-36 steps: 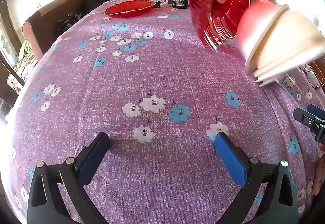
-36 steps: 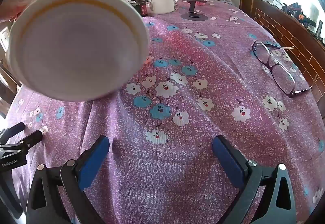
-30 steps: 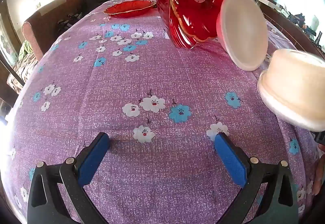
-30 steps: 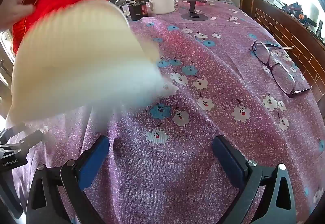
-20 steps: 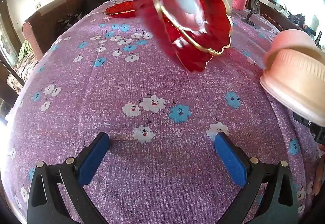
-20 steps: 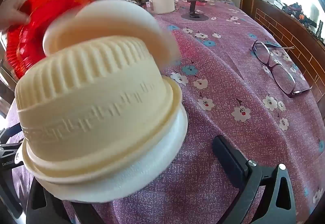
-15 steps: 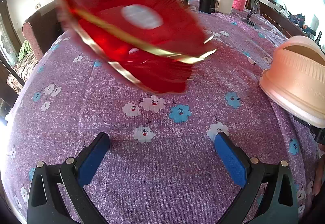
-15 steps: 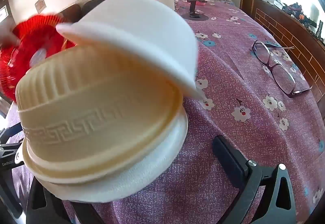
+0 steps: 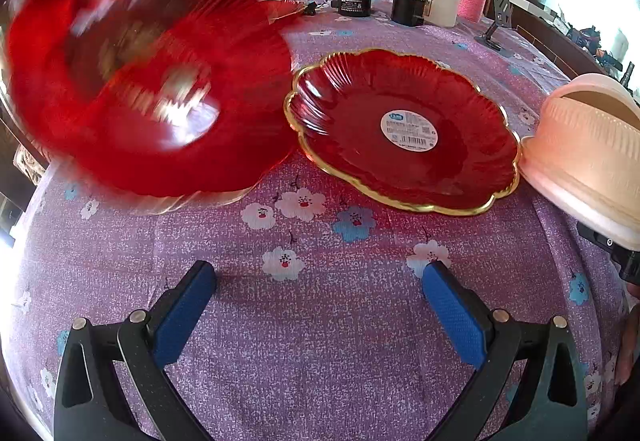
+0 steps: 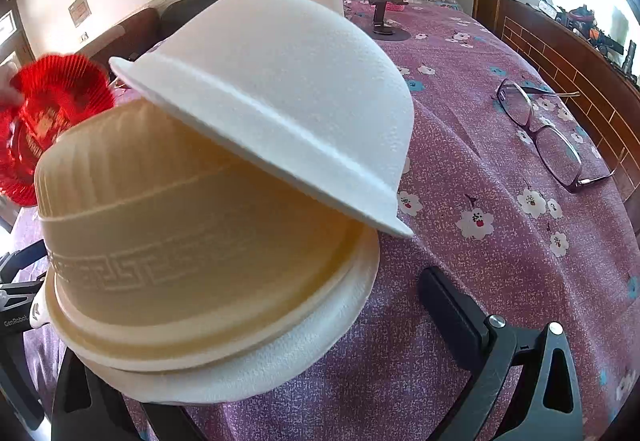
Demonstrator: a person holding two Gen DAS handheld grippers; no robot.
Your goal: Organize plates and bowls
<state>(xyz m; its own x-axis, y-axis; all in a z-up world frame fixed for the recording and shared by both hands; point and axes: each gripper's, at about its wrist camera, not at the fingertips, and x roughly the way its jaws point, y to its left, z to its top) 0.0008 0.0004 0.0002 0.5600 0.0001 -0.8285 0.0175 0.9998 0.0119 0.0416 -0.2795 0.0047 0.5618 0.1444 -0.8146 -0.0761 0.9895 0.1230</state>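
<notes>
Nearest, the left gripper (image 9: 320, 305) hangs over the flowered tablecloth (image 9: 320, 361), jaws wide and holding nothing. The right gripper (image 10: 256, 321) shows only one finger; its other is hidden behind the bowls, so I cannot tell its jaws. Three bowls sit upside down right before it: two nested (image 10: 192, 241), a white one (image 10: 280, 89) tilted on top. Beyond lie one red plate (image 9: 404, 129) flat mid-table and blurred red plates (image 9: 140, 81), count unclear. Glasses (image 10: 540, 133) lie near the right edge.
</notes>
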